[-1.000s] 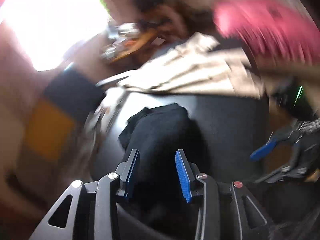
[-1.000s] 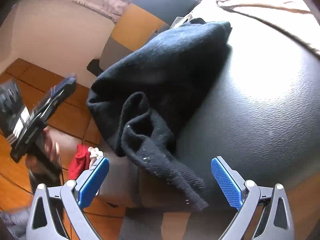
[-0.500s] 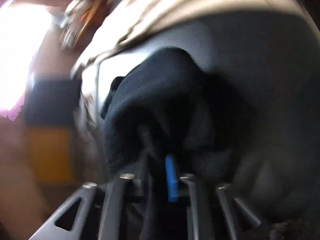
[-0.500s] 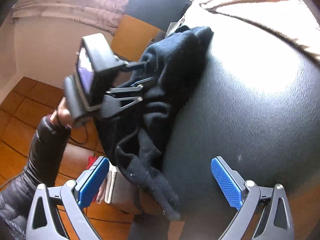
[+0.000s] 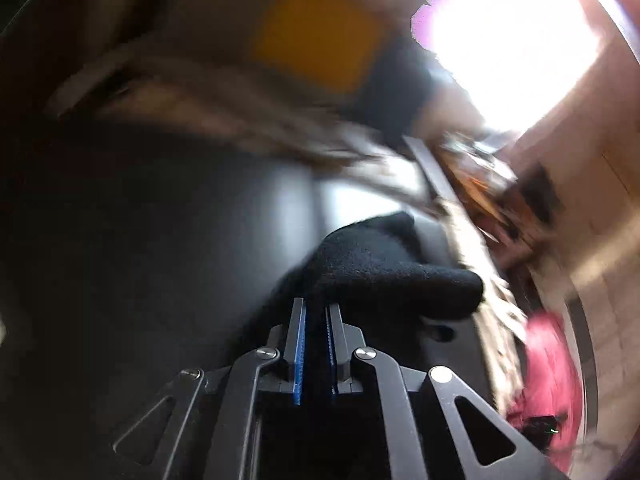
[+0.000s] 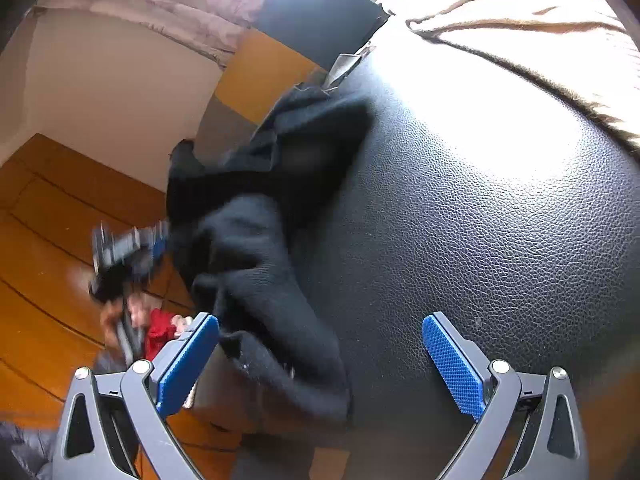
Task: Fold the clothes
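No container clearly made out anywhere; only a dark leather-like surface (image 6: 500, 240) bearing the clothes, with wooden floor (image 6: 44, 248) off its left edge. Black knit garment (image 6: 260, 240) lying bunched at the left edge of that surface, its near end drooping over the rim, its far end reaching toward a black and yellow panel (image 6: 272, 68). Beige cloth (image 6: 532, 36) spread across the far right of the same surface, apart from the black garment. Right gripper (image 6: 320, 364) held low at the near side, jaws standing wide apart, nothing clamped; hanging hem of the garment just beside the left blue pad (image 6: 188, 364), whether touching cannot be told, right pad over bare surface. Left gripper (image 6: 132, 248) blurred at the left of the right wrist view, out over the floor, meeting the garment's left fold. In the left wrist view, left gripper (image 5: 316, 312) pinched together on a fold of the black knit garment (image 5: 384, 276), dark cloth filling the narrow gap between the blue pads (image 5: 299, 360) and bulging out beyond the tips. Rest of that view smeared by blur: bright window (image 5: 516, 40) at far right, something pink (image 5: 548, 376) at near right, beige cloth (image 5: 224, 108) across the far side
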`<action>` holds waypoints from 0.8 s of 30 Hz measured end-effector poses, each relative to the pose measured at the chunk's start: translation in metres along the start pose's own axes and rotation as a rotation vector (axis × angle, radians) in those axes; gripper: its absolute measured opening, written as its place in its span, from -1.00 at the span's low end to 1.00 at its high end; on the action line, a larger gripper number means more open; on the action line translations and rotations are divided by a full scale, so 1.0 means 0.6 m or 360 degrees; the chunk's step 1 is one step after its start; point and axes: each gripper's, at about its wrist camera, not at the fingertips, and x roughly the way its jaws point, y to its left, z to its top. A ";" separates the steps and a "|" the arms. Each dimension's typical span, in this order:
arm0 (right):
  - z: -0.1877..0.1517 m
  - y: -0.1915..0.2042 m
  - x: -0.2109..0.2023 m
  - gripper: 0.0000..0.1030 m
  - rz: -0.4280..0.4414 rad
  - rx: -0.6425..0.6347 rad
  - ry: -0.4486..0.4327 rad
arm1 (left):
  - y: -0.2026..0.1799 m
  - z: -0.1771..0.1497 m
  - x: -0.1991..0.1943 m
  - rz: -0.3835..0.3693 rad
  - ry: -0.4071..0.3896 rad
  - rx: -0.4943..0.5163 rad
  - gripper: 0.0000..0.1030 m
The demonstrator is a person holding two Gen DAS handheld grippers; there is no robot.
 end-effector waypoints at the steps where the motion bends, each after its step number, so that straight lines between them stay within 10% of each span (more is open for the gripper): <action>1: -0.002 0.009 0.004 1.00 -0.0039 -0.0010 0.0008 | 0.033 -0.021 -0.012 0.0099 -0.0002 -0.0021 -0.93; 9: -0.038 0.105 0.050 1.00 -0.0176 -0.0252 0.0169 | 0.120 -0.133 -0.131 0.0380 -0.0138 -0.0051 -0.62; 18: -0.047 0.224 0.162 1.00 -0.0248 -0.0638 0.0400 | -0.045 -0.182 -0.093 -0.0094 0.0008 0.0350 -0.46; 24: -0.122 0.271 0.219 1.00 -0.0143 -0.0902 0.0605 | -0.150 -0.160 -0.037 0.0043 0.0121 0.0650 -0.46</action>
